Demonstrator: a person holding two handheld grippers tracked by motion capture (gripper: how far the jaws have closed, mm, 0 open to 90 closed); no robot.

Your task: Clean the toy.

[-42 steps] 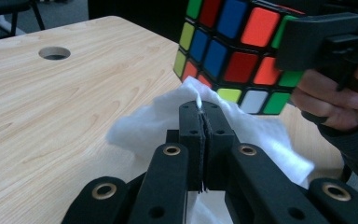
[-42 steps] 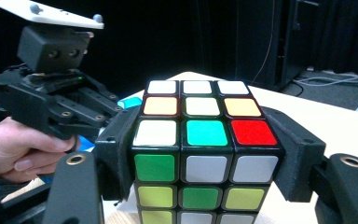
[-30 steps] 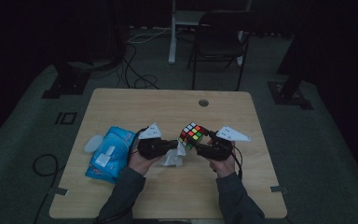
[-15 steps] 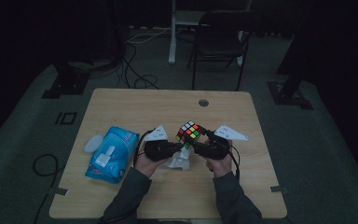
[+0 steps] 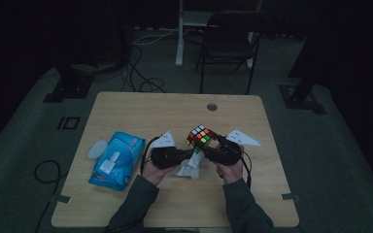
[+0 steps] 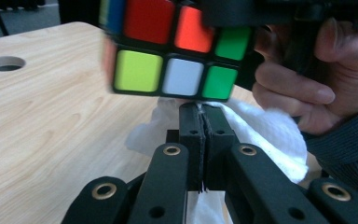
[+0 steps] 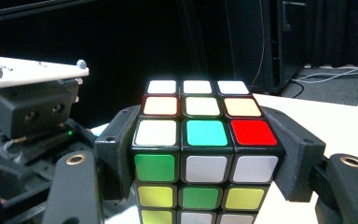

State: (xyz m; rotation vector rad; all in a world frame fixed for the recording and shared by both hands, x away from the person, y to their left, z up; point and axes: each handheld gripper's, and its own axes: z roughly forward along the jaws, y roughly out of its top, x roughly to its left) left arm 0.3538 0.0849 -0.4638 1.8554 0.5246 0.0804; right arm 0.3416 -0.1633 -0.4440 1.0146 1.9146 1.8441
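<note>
Here, at a pale wooden table (image 5: 141,111), you hold a multicoloured plastic puzzle cube (image 5: 201,136) clamped in your right gripper (image 5: 212,148), its two black jaws pressed flat against opposite side faces of the cube. In the right gripper view the cube (image 7: 205,163) sits squarely between those jaws, white, orange and red stickers on its top face, green, white and yellow ones on the face turned towards the camera.

Your left gripper (image 5: 187,154) has its jaws closed tight on a crumpled white paper wipe (image 5: 190,167). In the left gripper view the two jaw tips meet with only a thin fold of the wipe (image 6: 265,130) pinched between them, the rest of it bunched beyond and to the right of the jaws. The cube (image 6: 177,49) hangs just above the tips of those jaws, its lower edge close to the wipe; whether wipe and cube touch cannot be told. Your right hand (image 6: 317,79) shows to the right of the jaws, fingers wrapped around its gripper.

Well to the left of both grippers, a blue soft pack of wipes (image 5: 116,159) lies flat on the table with a small white lid (image 5: 97,148) just beside it. A round cable hole (image 5: 212,106) sits in the tabletop beyond the jaws.
</note>
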